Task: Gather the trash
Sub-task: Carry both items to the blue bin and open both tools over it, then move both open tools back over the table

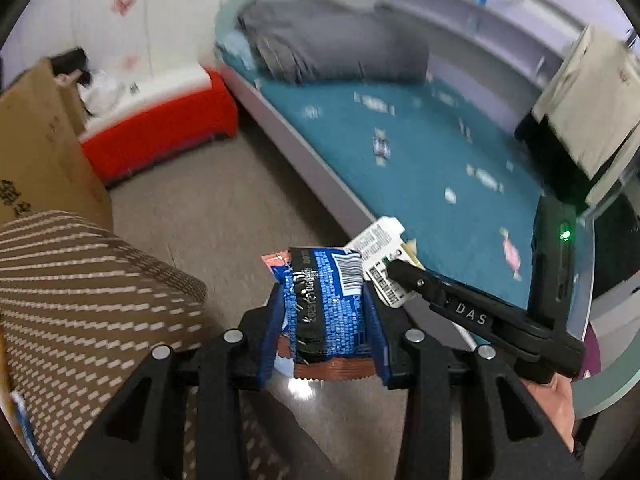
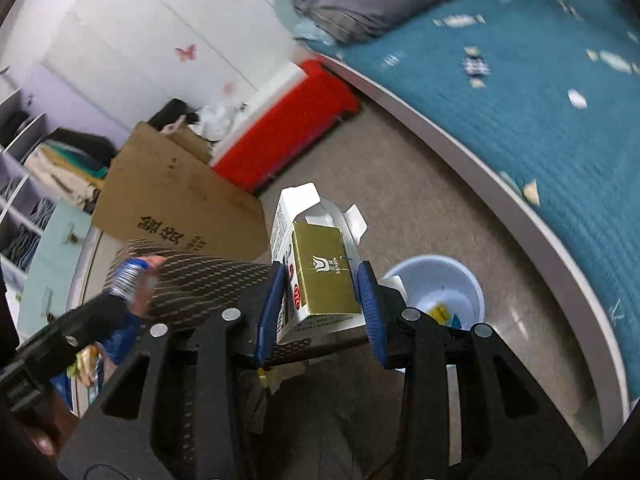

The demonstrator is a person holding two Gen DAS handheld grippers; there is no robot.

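My left gripper (image 1: 325, 320) is shut on a blue and black snack wrapper (image 1: 326, 304) held above the floor. My right gripper (image 2: 322, 300) is shut on an opened white and gold carton (image 2: 316, 264). The carton also shows in the left wrist view (image 1: 380, 248), just right of the wrapper, with the right gripper's finger (image 1: 404, 272) on it. A pale blue trash bin (image 2: 468, 280) stands on the floor below and right of the carton, with some scraps inside. The left gripper with the wrapper (image 2: 128, 280) shows blurred at the left of the right wrist view.
A bed with a teal cover (image 1: 420, 168) and scattered candy wrappers (image 1: 510, 254) lies to the right. A grey pillow (image 1: 332, 44), a red box (image 1: 160, 136), a cardboard box (image 2: 172, 192) and a brown striped cushion (image 1: 80, 300) stand around the grey floor (image 1: 224, 208).
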